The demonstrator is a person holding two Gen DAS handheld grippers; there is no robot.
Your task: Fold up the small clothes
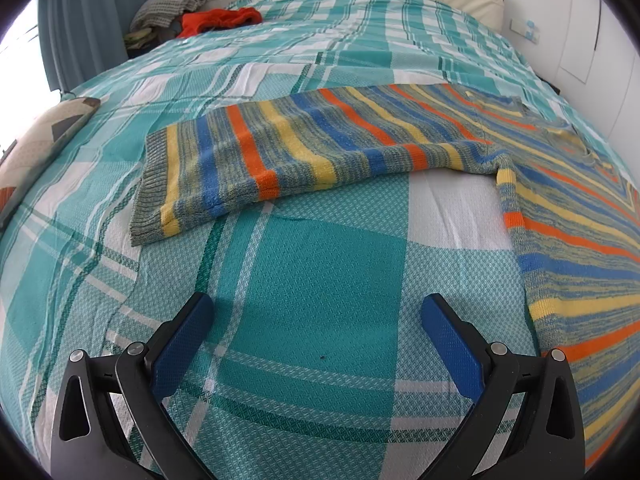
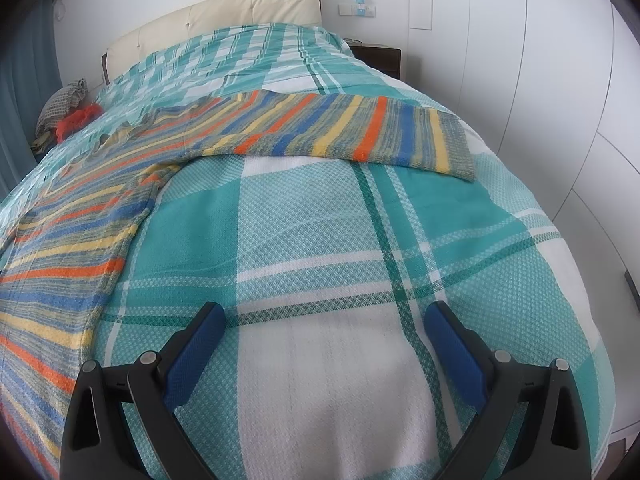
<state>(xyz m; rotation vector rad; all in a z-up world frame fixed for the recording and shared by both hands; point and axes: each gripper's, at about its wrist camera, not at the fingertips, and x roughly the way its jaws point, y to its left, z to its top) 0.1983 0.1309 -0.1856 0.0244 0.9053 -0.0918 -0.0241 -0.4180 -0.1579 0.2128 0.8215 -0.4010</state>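
We have a striped sweater (image 1: 360,136) lying flat on the bed (image 1: 320,264), sleeves out. Our left gripper (image 1: 318,344) and right gripper (image 2: 324,344) are spread wide, holding nothing. We think folding has not begun, so next we should pinch a sleeve cuff (image 1: 152,188).

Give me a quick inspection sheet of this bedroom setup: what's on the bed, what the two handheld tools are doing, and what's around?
Surface: bed with teal and white plaid bedspread, lightly wrinkled.
Job's things: striped knit sweater lying flat and unfolded; one sleeve stretches out to the left, the other sleeve to the right.
Clutter: red garment and grey checked cloth at the far corner; patterned cushion at the left edge.
Grippers: left tool open, over bare bedspread; right tool open, holding nothing.
Cables: nothing seen.
Surroundings: cream headboard, white wardrobe doors, teal curtain, dark nightstand.
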